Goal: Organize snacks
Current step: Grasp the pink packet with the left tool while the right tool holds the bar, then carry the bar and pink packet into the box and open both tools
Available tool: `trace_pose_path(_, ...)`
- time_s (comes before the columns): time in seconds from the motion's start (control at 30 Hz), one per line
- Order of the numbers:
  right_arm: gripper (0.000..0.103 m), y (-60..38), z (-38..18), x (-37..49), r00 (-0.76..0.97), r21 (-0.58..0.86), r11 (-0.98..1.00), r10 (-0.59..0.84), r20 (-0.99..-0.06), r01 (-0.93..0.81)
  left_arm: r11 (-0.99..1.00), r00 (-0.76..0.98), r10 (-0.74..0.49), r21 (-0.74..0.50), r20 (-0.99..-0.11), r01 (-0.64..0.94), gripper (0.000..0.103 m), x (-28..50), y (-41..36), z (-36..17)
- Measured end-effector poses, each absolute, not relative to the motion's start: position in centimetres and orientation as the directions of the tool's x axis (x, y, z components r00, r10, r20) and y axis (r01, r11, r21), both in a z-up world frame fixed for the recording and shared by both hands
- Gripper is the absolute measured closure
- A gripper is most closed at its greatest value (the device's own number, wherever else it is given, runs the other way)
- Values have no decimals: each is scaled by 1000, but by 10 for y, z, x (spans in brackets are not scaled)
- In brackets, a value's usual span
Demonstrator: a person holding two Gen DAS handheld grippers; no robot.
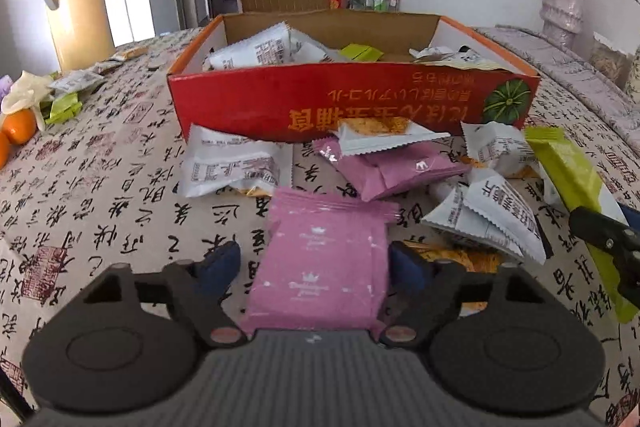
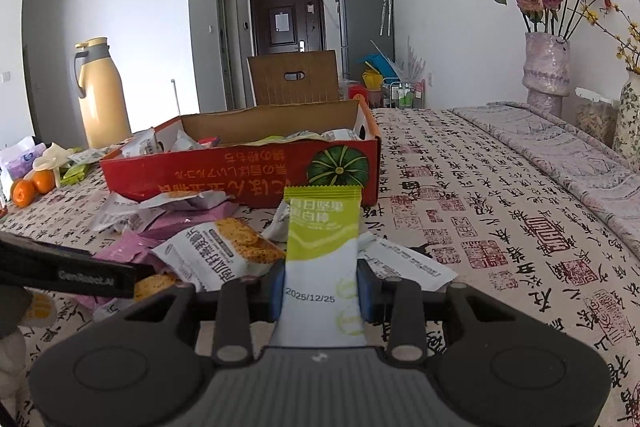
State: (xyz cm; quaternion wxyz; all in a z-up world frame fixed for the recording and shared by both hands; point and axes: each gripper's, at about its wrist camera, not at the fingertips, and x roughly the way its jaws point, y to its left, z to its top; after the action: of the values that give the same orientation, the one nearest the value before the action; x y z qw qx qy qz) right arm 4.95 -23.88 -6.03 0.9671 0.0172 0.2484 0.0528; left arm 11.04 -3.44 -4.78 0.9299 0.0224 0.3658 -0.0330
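Two grippers are at work before the red box [image 1: 352, 99], which sits open on the counter [image 1: 120, 195] with white and green packets inside. Our left gripper [image 1: 316, 263] has a pink snack packet [image 1: 320, 267] between its fingers [image 1: 218, 263], which stand fairly wide; the one nearer the loose pile touches the packet's edge, the other stands just clear, so we cannot say it is gripped. Our right gripper [image 2: 322, 287] pinches a green-and-white snack packet [image 2: 322, 247] upright, fingers [image 2: 276, 287] narrow against both its sides, in front of the box's pumpkin-printed corner. Between box and grippers lies a heap of white packets [image 1: 236, 167] and another pink packet [image 1: 396, 171]. Beyond the box's far side, oranges [image 2: 34, 187] and a yellow thermos jug [image 2: 100, 91] stand.
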Motion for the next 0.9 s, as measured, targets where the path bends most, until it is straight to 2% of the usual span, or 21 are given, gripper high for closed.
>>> trace_pose_path(0.07, 68, -239, -59, 49, 872, 60, 994, 111, -476, -94, 994, 731, -70, 11, -679, 106, 39, 108, -36, -46)
trace_pose_path(0.4, 68, -240, -53, 43, 881, 62, 993, 116, -459, -98, 995, 749, -54, 29, -660, 97, 40, 98, -32, -39)
trace_pose_path(0.9, 68, -233, -30, 43, 906, 62, 991, 134, -401, -119, 996, 827, -52, 36, -559, 87, 43, 81, -22, 5)
